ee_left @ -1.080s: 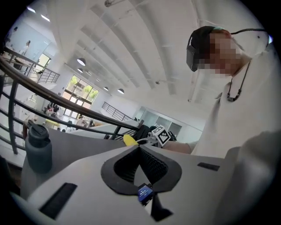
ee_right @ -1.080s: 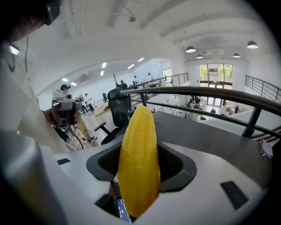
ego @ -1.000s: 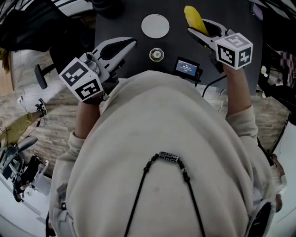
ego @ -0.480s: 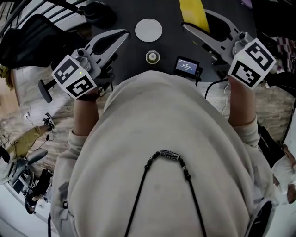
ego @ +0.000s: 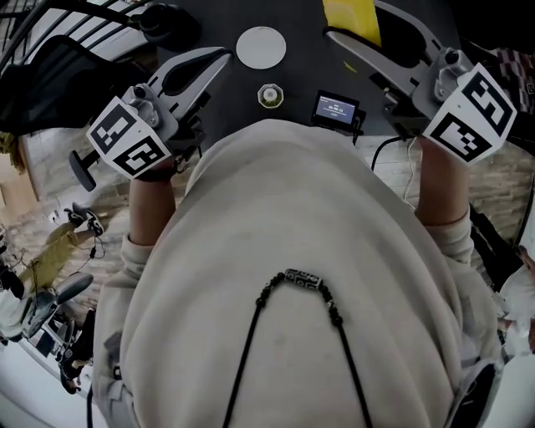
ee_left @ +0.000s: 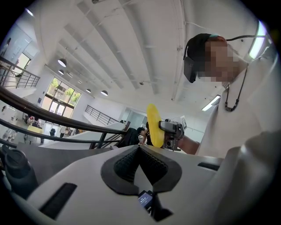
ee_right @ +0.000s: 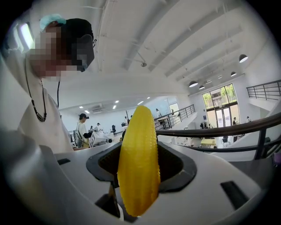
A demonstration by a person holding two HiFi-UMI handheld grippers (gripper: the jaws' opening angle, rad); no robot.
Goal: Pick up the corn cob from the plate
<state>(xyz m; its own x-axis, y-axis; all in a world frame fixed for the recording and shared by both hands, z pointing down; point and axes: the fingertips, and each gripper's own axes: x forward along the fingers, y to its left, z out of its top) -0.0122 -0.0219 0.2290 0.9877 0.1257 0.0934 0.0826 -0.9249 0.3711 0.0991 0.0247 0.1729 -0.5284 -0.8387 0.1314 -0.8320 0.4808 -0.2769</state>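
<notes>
The yellow corn cob (ego: pixel 353 15) is lifted off the white plate (ego: pixel 261 48) and stands at the top edge of the head view. My right gripper (ego: pixel 351 28) is shut on it, and its pads clamp the cob (ee_right: pixel 139 162) on both sides. The plate lies bare on the dark table (ego: pixel 301 71). At the table's left side my left gripper (ego: pixel 219 60) hangs in the air. Its pads (ee_left: pixel 153 165) meet with nothing between them. From the left gripper view I see the cob (ee_left: pixel 153 125) held upright in the right gripper (ee_left: pixel 160 129) across from me.
A small device with a lit screen (ego: pixel 336 109) and a small round pale object (ego: pixel 269 94) sit near the table's front edge. A cable (ego: pixel 393 146) trails off to the right. A black chair or bag (ego: pixel 67 58) stands left of the table.
My right gripper has risen with the corn cob, which now reaches the top edge of the head view. The left gripper has risen a little, still shut.
</notes>
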